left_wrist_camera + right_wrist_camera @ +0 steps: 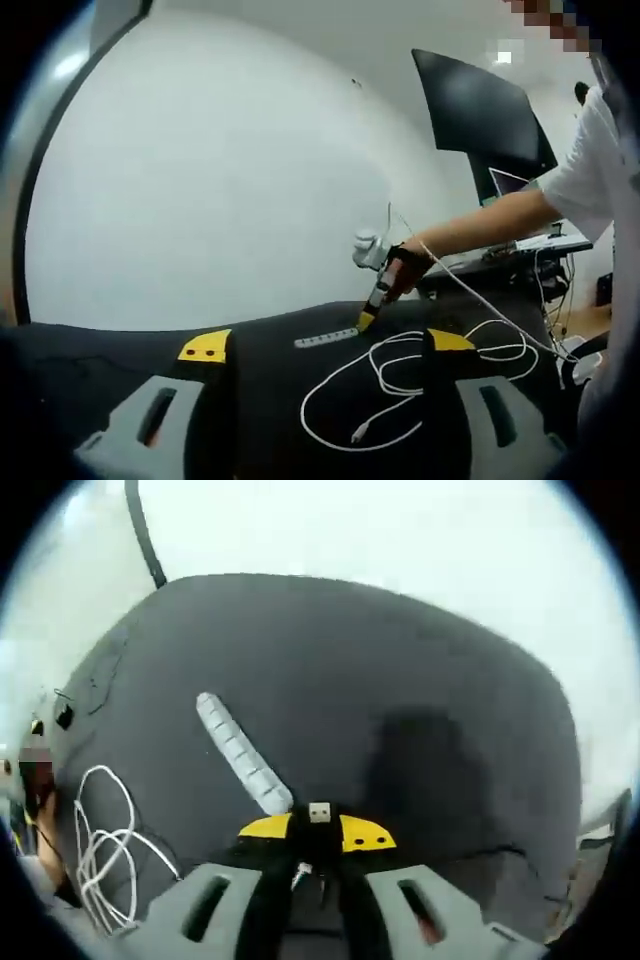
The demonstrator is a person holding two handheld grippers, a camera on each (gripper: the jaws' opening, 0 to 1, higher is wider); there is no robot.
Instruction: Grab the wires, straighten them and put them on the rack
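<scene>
Legible text: none in either view.
Rack [243, 754]: pale, no markings readable.
Monitor [482, 115]: dark; possibly unlabelled, too blurred to tell.

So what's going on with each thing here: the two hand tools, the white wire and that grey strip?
Right tool: shut on a white wire's plug, close by the rack's near end.
Left tool: open, holding nothing, above the table.
White wire: lying in loose tangled loops on the dark table, one strand lifted up toward the person's arm.
Grey rack: flat on the table, no wire in it yet.
</scene>
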